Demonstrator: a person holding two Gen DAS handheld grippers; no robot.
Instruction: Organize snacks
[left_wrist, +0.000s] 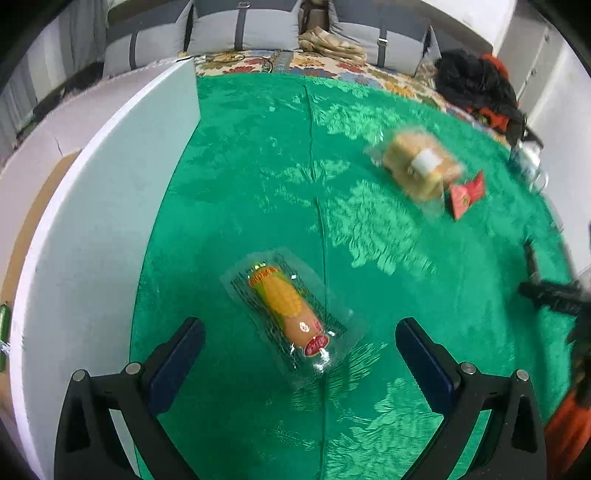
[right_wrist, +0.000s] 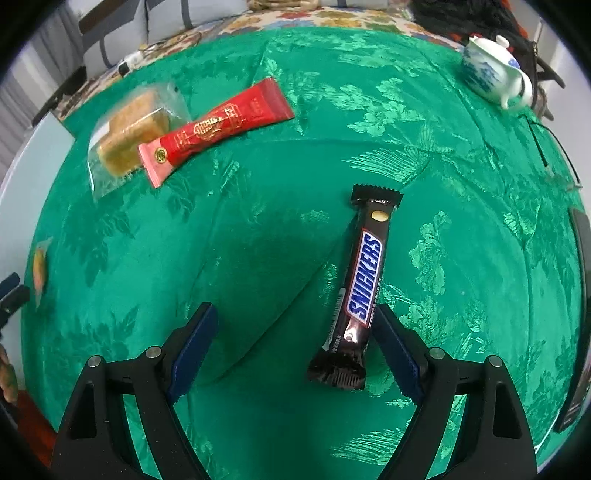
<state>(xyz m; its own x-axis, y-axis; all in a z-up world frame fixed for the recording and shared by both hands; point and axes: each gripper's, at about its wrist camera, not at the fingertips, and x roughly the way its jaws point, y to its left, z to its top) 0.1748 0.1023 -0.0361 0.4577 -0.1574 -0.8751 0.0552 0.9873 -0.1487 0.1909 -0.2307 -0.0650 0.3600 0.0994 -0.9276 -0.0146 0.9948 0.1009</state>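
Observation:
In the left wrist view a corn-printed sausage in a clear wrapper (left_wrist: 291, 312) lies on the green cloth (left_wrist: 258, 166), just ahead of and between the fingers of my open, empty left gripper (left_wrist: 299, 328). A wrapped cake (left_wrist: 417, 166) and a red sachet (left_wrist: 467, 194) lie far right. In the right wrist view a Snickers bar (right_wrist: 360, 288) lies lengthwise, its near end beside the right finger (right_wrist: 391, 332) of my open, empty right gripper (right_wrist: 295, 314). The red sachet (right_wrist: 218, 129) overlaps the wrapped cake (right_wrist: 129, 129) at far left.
A white box wall (left_wrist: 110, 221) stands along the cloth's left edge. A blue-and-white teapot (right_wrist: 495, 74) sits at the far right. Black and red clothing (left_wrist: 476, 85) lies beyond the cloth. A dark phone-like object (right_wrist: 580, 332) lies at the right edge. Cushions (left_wrist: 243, 26) line the back.

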